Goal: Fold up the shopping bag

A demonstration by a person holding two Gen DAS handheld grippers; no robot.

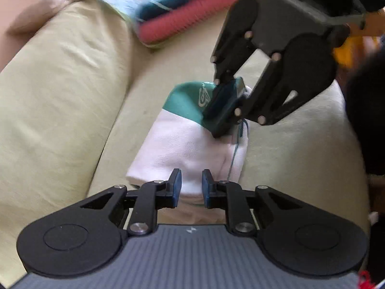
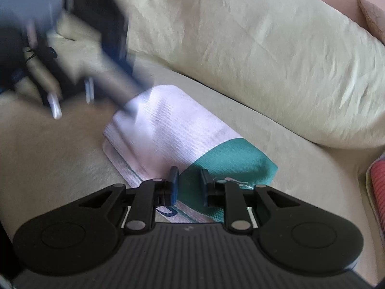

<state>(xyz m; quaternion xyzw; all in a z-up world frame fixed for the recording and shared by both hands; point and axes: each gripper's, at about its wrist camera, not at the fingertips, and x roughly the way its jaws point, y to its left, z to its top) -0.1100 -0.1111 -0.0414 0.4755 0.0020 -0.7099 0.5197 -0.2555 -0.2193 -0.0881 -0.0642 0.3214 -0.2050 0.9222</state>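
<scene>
The shopping bag (image 1: 182,142) is white with a teal band and lies folded into a narrow bundle on the sofa seat; it also shows in the right wrist view (image 2: 168,130). My left gripper (image 1: 191,185) is open, its pads just above the white end. My right gripper (image 2: 187,185) is open over the teal end, and in the left wrist view (image 1: 228,106) its blue-padded fingers press down on that end. The left gripper appears blurred in the right wrist view (image 2: 115,72).
A pale yellow-green sofa seat (image 1: 288,149) carries the bag, with a back cushion (image 2: 252,55) beside it. A stack of folded teal and red textiles (image 1: 192,7) lies at the far end of the seat.
</scene>
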